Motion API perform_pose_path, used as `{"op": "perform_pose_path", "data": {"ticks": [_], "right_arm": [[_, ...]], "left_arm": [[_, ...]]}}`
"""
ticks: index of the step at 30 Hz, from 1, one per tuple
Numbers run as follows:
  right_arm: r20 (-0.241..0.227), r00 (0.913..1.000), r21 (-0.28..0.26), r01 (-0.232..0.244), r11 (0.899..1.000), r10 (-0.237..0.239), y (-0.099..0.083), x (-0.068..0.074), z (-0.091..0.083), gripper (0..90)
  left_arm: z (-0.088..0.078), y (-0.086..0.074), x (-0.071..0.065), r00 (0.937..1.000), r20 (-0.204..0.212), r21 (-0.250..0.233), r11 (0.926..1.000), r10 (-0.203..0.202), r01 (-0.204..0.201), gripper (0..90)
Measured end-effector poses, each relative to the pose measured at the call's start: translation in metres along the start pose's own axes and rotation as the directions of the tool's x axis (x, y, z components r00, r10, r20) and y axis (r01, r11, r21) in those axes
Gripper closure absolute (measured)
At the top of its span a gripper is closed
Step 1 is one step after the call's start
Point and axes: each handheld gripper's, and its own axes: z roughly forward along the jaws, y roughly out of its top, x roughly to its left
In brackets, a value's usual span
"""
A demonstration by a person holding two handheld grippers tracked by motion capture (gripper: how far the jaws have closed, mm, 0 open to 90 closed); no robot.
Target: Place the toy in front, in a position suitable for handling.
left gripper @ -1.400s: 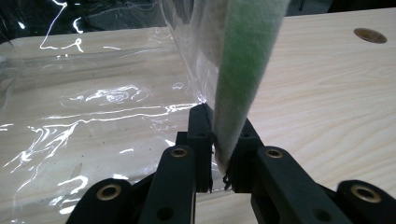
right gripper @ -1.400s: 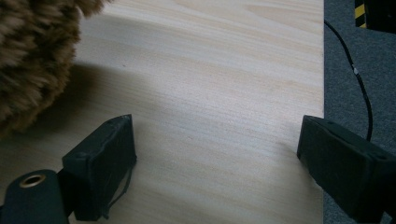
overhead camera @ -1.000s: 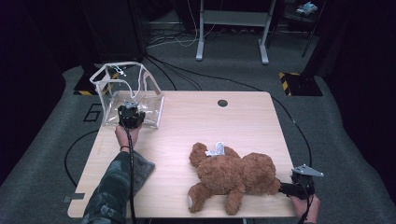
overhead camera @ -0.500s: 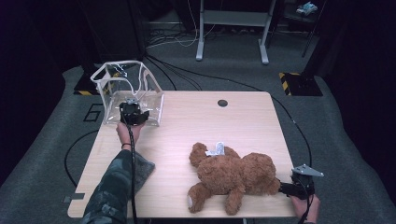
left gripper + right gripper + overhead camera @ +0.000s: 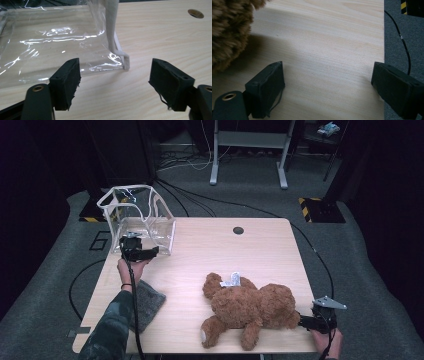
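Observation:
A brown teddy bear point(image 5: 247, 307) lies on the wooden table point(image 5: 230, 250) near its front edge, with a white tag point(image 5: 231, 280) by its head. At the table's far left corner stands a clear plastic bag with white trim point(image 5: 137, 217), open at the top. My left gripper point(image 5: 150, 252) is open, just in front of the bag's near bottom corner point(image 5: 125, 62), jaws wide and empty. My right gripper point(image 5: 302, 321) is open at the table's front right edge, close beside the bear's fur point(image 5: 229, 32), nothing between its jaws.
A grey cloth point(image 5: 147, 302) lies at the front left beside the person's sleeve. A dark round hole point(image 5: 238, 230) marks the table's far middle. Cables point(image 5: 315, 252) run over the carpet around the table. A metal stand point(image 5: 247, 150) is behind.
My left gripper has shifted slightly right and nearer along the bag's front. The right gripper and the bear have not moved.

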Motion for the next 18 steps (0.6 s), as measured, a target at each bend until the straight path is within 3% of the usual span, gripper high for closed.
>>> {"op": "perform_pose_path", "data": {"ticks": [7,9,12,18], "right_arm": [[0.001,1.0000,0.001,0.000,1.000,0.000,0.000,0.000,0.000,10.9],[-0.001,1.0000,0.004,-0.002,1.000,0.002,0.000,0.000,0.000,10.9],[0.006,1.0000,0.001,-0.003,1.000,0.003,0.000,0.000,0.000,10.3],[0.007,0.9999,0.004,0.009,1.000,-0.009,0.001,0.000,0.001,8.4]], "left_arm": [[-0.011,-0.010,-0.010,0.9989,0.020,0.024,0.9988,0.042,-0.043,15.1],[-0.012,-0.013,-0.012,0.9990,0.037,0.031,0.9992,0.024,-0.025,13.3],[-0.016,-0.018,-0.014,0.9983,0.040,0.039,0.9983,0.041,-0.043,10.8],[-0.022,-0.033,-0.018,0.9976,0.067,0.052,0.9984,0.017,-0.021,6.9]]}}
